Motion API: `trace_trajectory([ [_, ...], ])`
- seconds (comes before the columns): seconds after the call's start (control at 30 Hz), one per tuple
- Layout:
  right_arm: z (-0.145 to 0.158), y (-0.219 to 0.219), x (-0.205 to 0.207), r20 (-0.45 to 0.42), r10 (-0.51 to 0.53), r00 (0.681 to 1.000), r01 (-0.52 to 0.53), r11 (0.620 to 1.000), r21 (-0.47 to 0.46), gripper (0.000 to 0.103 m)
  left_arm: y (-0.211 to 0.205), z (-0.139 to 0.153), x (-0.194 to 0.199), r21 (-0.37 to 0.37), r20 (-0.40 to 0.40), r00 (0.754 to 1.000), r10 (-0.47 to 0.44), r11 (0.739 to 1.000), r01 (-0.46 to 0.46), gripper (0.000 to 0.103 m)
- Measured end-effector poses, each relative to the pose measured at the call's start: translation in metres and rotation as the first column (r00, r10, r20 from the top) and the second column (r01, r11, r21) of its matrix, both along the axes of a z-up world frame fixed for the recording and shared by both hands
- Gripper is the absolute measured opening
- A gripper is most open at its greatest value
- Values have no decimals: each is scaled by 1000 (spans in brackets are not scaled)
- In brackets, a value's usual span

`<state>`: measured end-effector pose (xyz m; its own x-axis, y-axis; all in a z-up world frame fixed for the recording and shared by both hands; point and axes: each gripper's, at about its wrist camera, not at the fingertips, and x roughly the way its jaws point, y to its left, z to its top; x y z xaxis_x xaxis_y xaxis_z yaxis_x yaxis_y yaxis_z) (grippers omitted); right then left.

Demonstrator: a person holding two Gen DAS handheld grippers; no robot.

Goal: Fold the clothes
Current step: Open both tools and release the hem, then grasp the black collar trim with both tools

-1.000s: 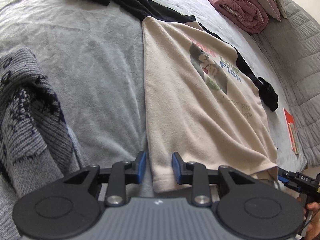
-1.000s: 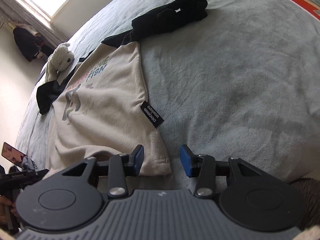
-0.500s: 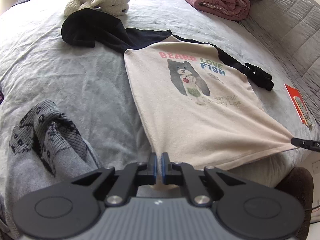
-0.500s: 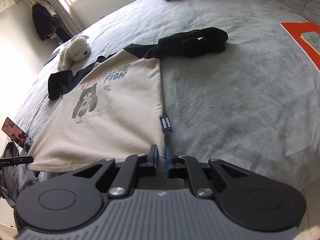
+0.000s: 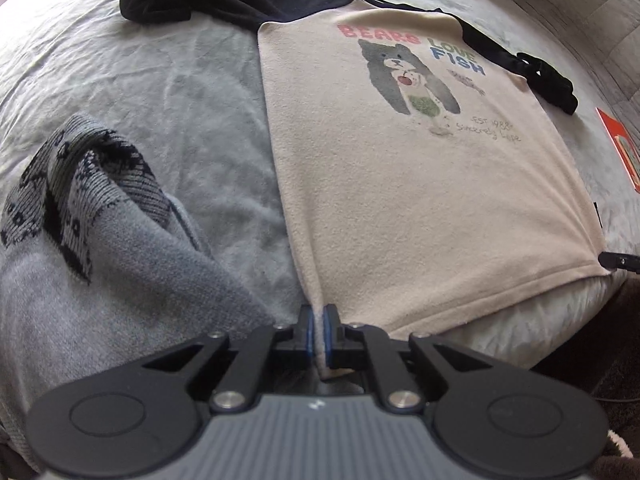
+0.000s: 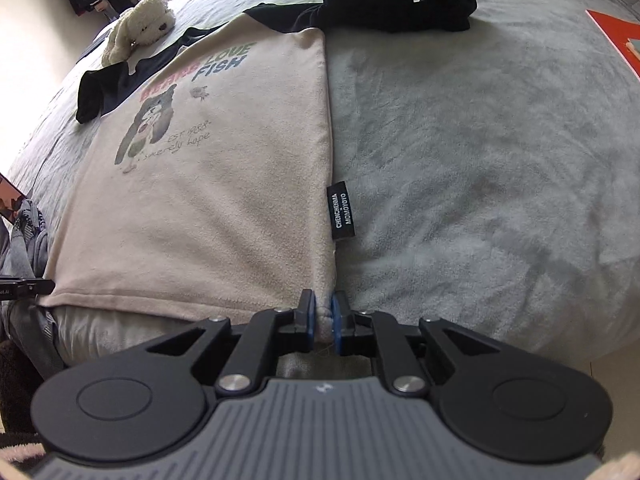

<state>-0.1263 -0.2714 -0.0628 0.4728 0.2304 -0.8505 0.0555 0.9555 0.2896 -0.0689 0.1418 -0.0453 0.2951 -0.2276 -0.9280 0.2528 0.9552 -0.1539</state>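
A cream sweatshirt (image 5: 420, 184) with black sleeves and a bear print lies face up on the grey bed; it also shows in the right wrist view (image 6: 208, 184). My left gripper (image 5: 318, 330) is shut on its bottom left hem corner. My right gripper (image 6: 324, 318) is shut on its bottom right hem corner, just below a black side label (image 6: 341, 210). The hem is stretched taut between the two at the bed's near edge. The right gripper's tip (image 5: 620, 261) shows at the right of the left wrist view.
A grey patterned knit garment (image 5: 80, 208) lies bunched to the left of the sweatshirt. A white plush toy (image 6: 140, 24) sits beyond the collar. A red book (image 5: 620, 148) lies at the right on the grey bedspread (image 6: 480, 160).
Both grippers were open around the hem corners one second ago, then shut on them. They have since pulled the hem toward the bed's near edge, flattening the sweatshirt.
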Motion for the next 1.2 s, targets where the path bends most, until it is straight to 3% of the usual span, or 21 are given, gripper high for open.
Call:
trace_trajectory([
  [0.13,14,-5,5,38,15,999,-14,1000,-6,46,1,16,9,-29,0,1000,-20,999,20,43],
  [0.27,30,-17,20,73,-9,997,7,1000,26,47,3,33,24,-32,45,999,-17,999,18,54],
  [0.6,43,-34,115,161,-37,986,32,999,36,47,-21,39,119,-1,166,985,-39,999,40,57],
  [0.9,46,-24,220,287,43,957,-60,997,52,47,-63,21,236,23,340,937,-83,997,80,57],
  [1.2,25,-11,323,283,83,955,-104,993,60,47,-82,-9,333,28,398,916,-43,999,35,57],
])
